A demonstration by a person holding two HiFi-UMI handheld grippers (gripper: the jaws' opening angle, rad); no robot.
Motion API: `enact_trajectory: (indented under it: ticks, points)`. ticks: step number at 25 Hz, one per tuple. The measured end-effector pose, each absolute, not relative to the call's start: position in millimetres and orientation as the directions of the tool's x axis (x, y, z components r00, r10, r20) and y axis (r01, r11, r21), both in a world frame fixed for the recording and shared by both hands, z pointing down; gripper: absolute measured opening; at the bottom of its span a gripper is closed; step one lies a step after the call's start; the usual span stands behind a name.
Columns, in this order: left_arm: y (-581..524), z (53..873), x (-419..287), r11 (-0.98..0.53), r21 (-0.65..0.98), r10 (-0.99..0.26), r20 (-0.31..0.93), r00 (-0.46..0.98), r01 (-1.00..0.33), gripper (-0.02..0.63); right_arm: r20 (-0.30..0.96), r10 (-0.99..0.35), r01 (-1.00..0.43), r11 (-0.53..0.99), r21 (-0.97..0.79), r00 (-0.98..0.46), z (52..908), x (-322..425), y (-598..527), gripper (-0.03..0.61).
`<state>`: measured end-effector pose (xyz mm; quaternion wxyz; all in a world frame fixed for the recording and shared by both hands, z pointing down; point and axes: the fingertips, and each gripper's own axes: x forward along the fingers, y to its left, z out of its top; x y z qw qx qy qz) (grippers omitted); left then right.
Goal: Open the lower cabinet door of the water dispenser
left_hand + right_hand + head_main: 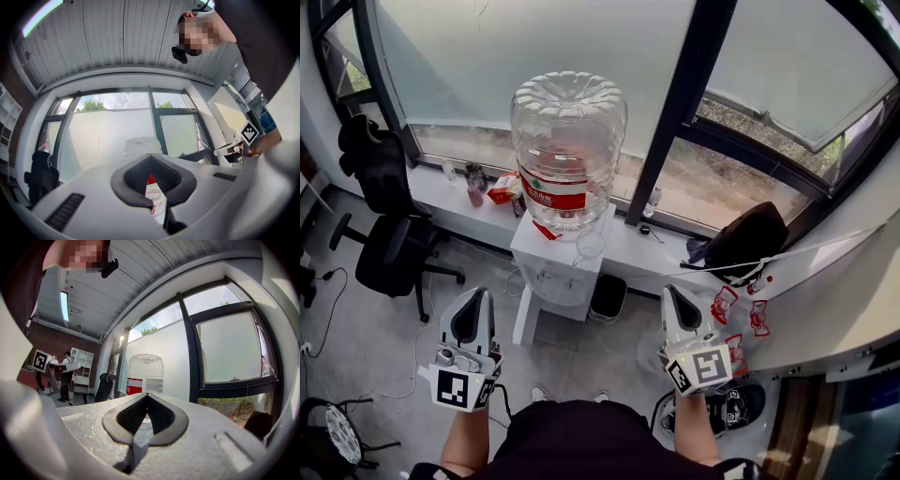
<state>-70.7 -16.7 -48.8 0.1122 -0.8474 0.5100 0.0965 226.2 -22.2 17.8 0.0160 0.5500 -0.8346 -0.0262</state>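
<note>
Item: white water dispenser (555,274), standing on the floor against the window ledge (670,251), with a large clear water bottle (568,141) bearing a red label inverted on top. Its lower cabinet door sits on the front face below the taps, facing the person; seen from steeply above it is heavily foreshortened, and no handle or pull can be made out. To the dispenser's left: a black office chair (389,248). To its right: a small dark waste bin (607,296) just beside it, and farther along the ledge a black bag (748,239). Left gripper (476,294): in front of the dispenser and to its left, jaws together, nothing between them. Right gripper (675,291): in front and to its right, jaws likewise closed and empty. Both are well apart from the door. Handling, as a judgement: the door is likely a light, stiff hinged panel on a weak catch, smooth-faced and slippery. Best taken at its free edge or any recess there, and pulled gently, since the bottle makes the unit top-heavy.
</note>
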Motion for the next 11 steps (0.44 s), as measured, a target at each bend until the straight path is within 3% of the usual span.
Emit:
enact_trajectory:
  ticks: [11]
  points:
    - [-15.7, -47.7, -67.9, -0.464, -0.095, -0.836, -0.282, 0.470, -0.881, 0.009, 0.005, -0.920, -0.919, 0.390, 0.056, -0.391, 20.6, 227.0, -21.0, 0.005]
